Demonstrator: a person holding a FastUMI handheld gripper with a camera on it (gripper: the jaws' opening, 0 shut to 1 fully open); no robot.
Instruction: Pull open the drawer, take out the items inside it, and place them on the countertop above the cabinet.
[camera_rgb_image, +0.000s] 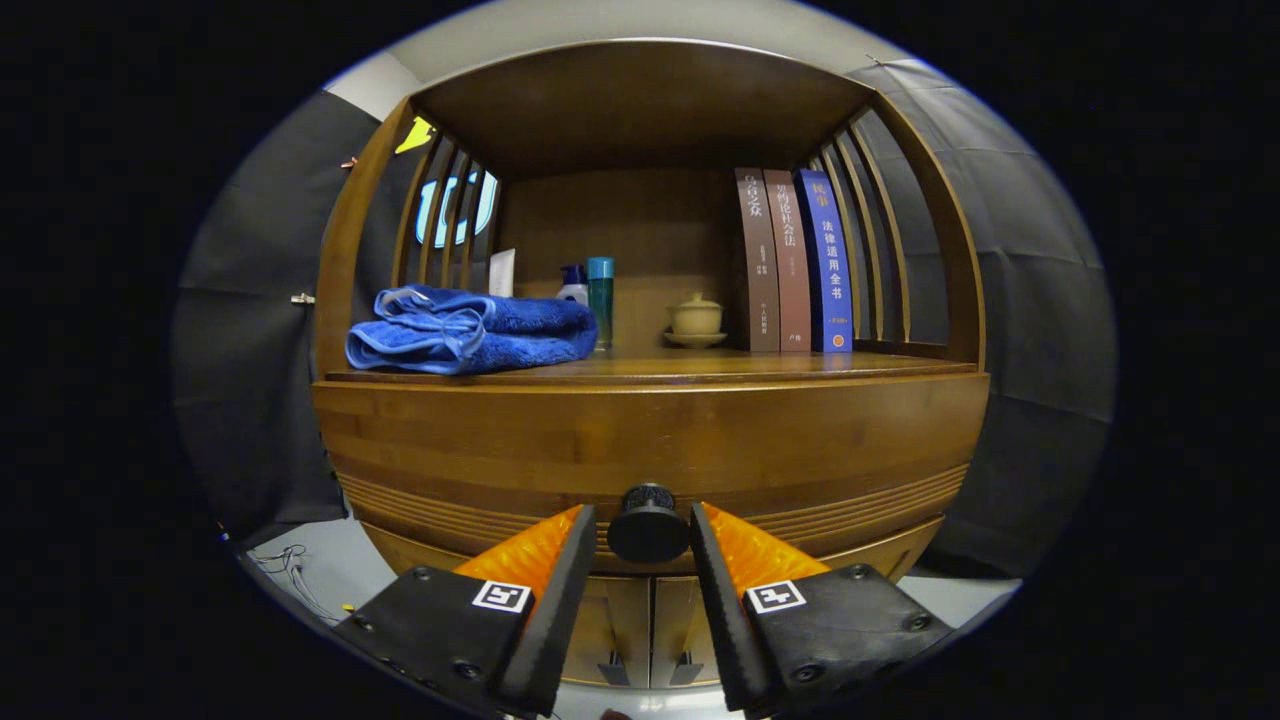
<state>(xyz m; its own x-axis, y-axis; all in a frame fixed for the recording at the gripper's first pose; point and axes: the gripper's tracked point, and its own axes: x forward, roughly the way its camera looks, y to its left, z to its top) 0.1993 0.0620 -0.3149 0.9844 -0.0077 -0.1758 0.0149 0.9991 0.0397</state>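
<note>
Right up close, the gripper (643, 520) has its fingers spread either side of the dark round knob (647, 523) on the closed drawer (640, 445), not visibly pinching it. Above, the countertop (720, 367) holds a folded blue towel (470, 329), bottles (590, 295), a small lidded pot (696, 317) and three upright books (793, 260).

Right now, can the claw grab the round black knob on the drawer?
Probably yes. The claw is open, and the knob sits right between its fingers with nothing in the way. There looks to be a small gap on each side, so closing should catch it. The drawer looks shut.
</note>
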